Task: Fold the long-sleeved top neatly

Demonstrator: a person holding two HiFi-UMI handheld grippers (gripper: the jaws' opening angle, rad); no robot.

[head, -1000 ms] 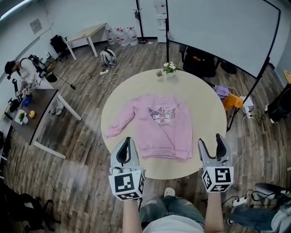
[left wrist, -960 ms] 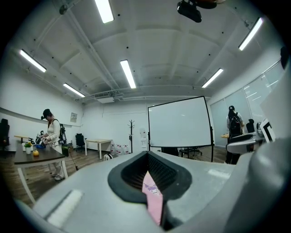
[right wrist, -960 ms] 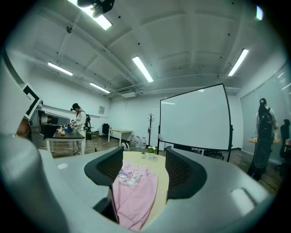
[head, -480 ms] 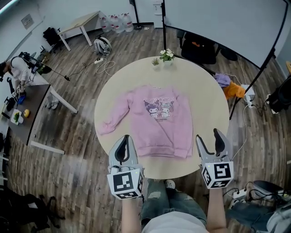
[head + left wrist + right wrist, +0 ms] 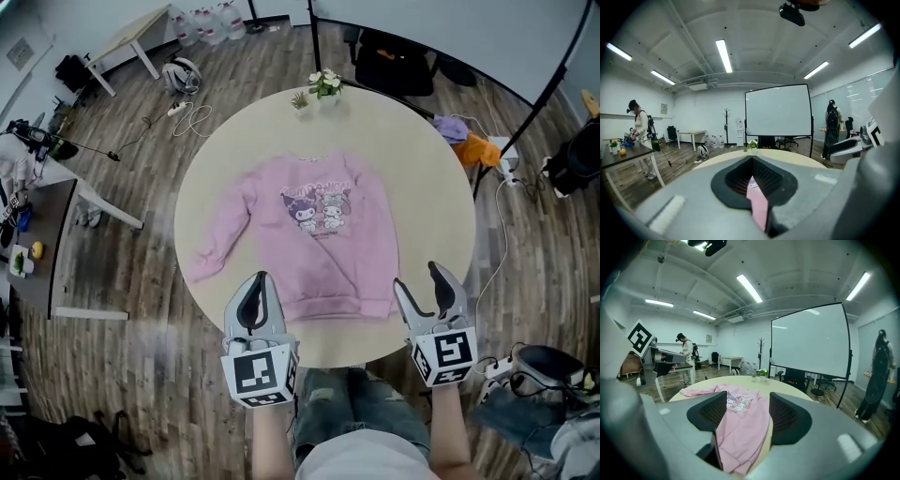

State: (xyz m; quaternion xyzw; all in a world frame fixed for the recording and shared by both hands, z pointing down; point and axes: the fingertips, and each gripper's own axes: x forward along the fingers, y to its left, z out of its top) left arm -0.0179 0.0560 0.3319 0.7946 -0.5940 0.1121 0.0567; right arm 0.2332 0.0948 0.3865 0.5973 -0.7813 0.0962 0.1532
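A pink long-sleeved top (image 5: 323, 253) lies flat, print side up, on a round beige table (image 5: 412, 169). One sleeve trails out toward the table's left edge; the other lies along the body. My left gripper (image 5: 256, 292) hovers over the hem's left corner with its jaws shut, and the left gripper view shows only a pink sliver of the top (image 5: 757, 201) through the slit. My right gripper (image 5: 422, 289) stands open just right of the hem's right corner. In the right gripper view the top (image 5: 740, 427) spreads out beyond the open right gripper (image 5: 743, 416).
Two small potted plants (image 5: 323, 84) stand at the table's far edge. Around the table are a black chair (image 5: 394, 56), orange and purple cloth on the floor (image 5: 469, 145), cables and a dark desk (image 5: 56, 234). A person (image 5: 686, 352) stands at that desk; a projection screen (image 5: 808, 341) stands beyond.
The head view has shifted, so the table and top sit lower and further left in frame. Both grippers have edged closer to the hem. Neither gripper's jaws have changed.
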